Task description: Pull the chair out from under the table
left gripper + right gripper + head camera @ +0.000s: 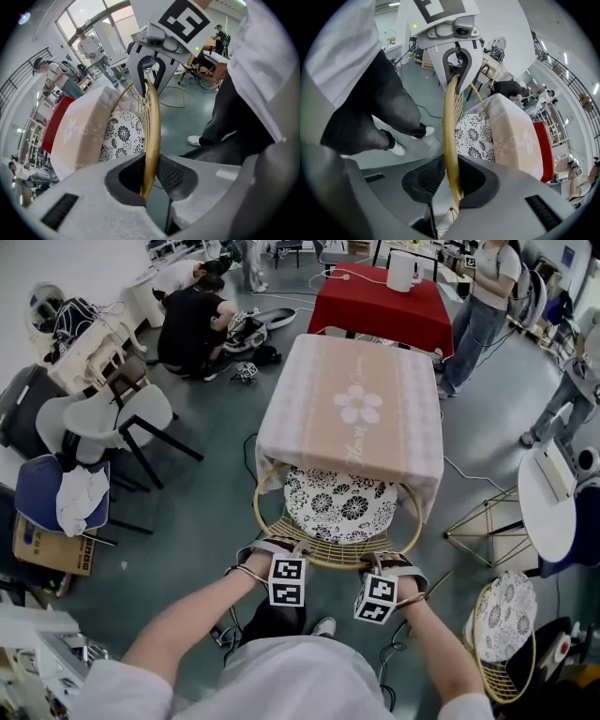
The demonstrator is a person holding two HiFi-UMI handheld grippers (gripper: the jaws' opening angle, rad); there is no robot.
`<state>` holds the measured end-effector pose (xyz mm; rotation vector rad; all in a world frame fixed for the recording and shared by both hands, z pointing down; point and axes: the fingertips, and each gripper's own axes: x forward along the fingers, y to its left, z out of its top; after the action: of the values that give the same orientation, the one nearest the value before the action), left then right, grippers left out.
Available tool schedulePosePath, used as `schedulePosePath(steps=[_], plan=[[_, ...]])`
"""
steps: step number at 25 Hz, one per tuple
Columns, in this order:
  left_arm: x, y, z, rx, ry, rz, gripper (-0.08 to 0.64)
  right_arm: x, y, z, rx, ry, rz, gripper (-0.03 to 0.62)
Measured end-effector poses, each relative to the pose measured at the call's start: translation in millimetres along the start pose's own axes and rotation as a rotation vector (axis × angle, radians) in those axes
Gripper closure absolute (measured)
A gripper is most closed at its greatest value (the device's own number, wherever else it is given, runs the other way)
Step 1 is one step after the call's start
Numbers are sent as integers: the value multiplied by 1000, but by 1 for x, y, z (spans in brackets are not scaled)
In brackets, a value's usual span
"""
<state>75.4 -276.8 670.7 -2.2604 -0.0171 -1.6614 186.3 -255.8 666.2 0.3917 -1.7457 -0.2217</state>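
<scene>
So, the chair was seen parked at the near edge of the tabletop. The far part of its black-and-white flowered cushion was tucked under the hanging hem of the pink cloth, and the near part was left showing. The curved gold rim of the chair's wire back was faced toward the person.

That rim was gripped in two places. The left hand-held gripper was clenched on it toward the left side, and the right hand-held gripper was clenched on it toward the right side. In each gripper view the gold rim was shown running straight through between the two dark pads, pinched from both sides with no gap to be made out. Both hand-held grippers were pointed steeply down, with the marker cubes turned up toward the head camera.

The person's dark trousers and a white shoe were caught just behind the chair. Further back, a second table with a red cloth was set right behind the pink one. A crouched person in black was spotted off to the left on the grey floor. Another wire chair was stood off to the right, well apart.
</scene>
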Motion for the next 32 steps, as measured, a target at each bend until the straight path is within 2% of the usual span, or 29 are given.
schedulePosePath(steps=[5, 18, 32], plan=[[1, -1, -2, 12, 11, -27, 503, 0, 0, 3, -48, 0, 17, 534], [3, 0, -1, -39, 31, 36, 502, 1, 3, 0, -96, 26, 27, 547], [1, -7, -1, -26, 85, 33, 502, -1, 11, 0, -156, 67, 26, 563]])
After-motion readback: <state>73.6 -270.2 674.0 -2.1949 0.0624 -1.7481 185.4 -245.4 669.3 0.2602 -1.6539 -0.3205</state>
